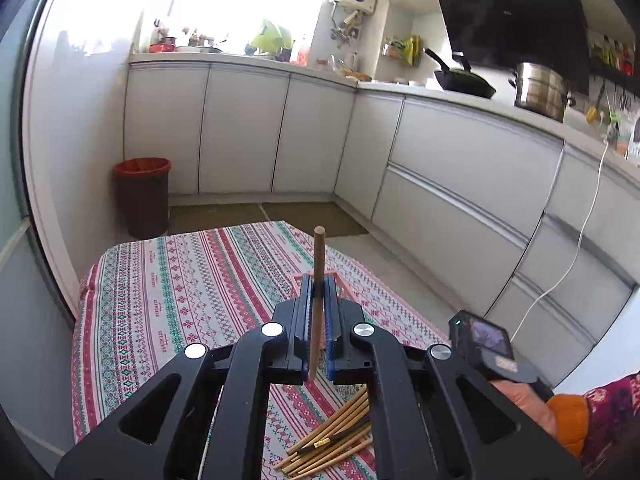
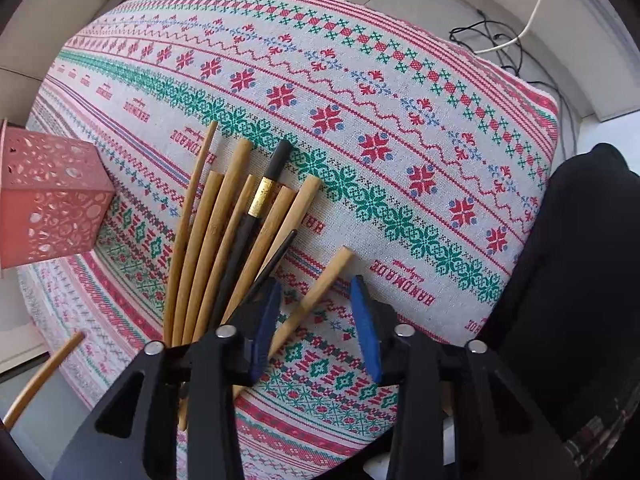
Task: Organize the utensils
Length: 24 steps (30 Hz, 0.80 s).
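My left gripper (image 1: 318, 292) is shut on one wooden chopstick (image 1: 317, 264) and holds it upright above the patterned table, over a pink perforated holder (image 1: 340, 280) that is mostly hidden behind the fingers. My right gripper (image 2: 318, 312) is open, low over the table, with a single wooden chopstick (image 2: 320, 292) lying between its blue pads. A pile of several wooden chopsticks and a black one with a gold band (image 2: 224, 232) lies to its left; the pile also shows in the left wrist view (image 1: 332, 436). The pink holder (image 2: 48, 200) stands at the far left of the right wrist view.
The table has a red, green and white patterned cloth (image 2: 360, 120). A loose chopstick (image 2: 44, 372) shows at the lower left edge. A red-lined bin (image 1: 142, 196) stands on the floor beyond the table. White cabinets (image 1: 440, 168) run along the right. Cables (image 2: 500, 40) lie on the floor.
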{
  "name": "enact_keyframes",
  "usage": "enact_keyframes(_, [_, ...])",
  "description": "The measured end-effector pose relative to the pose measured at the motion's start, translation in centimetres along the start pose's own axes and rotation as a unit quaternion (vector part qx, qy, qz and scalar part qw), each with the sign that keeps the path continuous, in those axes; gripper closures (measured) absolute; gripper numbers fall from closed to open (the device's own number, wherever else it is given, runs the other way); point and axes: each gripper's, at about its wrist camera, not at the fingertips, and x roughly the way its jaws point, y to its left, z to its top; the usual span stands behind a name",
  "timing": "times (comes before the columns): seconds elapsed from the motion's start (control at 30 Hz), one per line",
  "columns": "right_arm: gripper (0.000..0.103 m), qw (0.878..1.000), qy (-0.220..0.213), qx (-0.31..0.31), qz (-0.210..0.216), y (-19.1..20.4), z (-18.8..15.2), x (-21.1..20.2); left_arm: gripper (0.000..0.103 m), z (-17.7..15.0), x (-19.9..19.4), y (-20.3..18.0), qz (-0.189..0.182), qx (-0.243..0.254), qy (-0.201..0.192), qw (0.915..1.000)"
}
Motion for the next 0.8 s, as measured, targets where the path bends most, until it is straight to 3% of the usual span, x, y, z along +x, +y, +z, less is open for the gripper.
enact_keyframes(0.03, [0.081,1.0,-0.005,-0.003,-0.009,0.5,-0.2,-0.1,0.098,0.1,-0.4,0.1,0.0,-0.004,-0.004,1.0])
enact_keyframes(0.2, [0.095,0.999,-0.032,-0.025,-0.01,2.0,-1.0,-0.7,0.098,0.3,-0.8,1.5,0.008,-0.028,-0.008,0.9995])
enact_keyframes(0.4, [0.096,0.997,-0.033,-0.043,0.046,1.3,-1.3,-2.1,0.098,0.9,-2.0,1.2,0.002,-0.038,-0.017,0.9991])
enact_keyframes(0.63, [0.096,0.984,-0.093,-0.114,0.097,-0.5,-2.9,-8.4,0.098,1.7,-2.7,-0.4,0.008,-0.034,-0.022,0.9991])
enact_keyframes(0.8, [0.096,0.965,-0.155,-0.138,0.161,-2.7,-3.4,-15.7,0.098,3.1,-3.3,-1.7,0.011,-0.039,-0.024,0.9989])
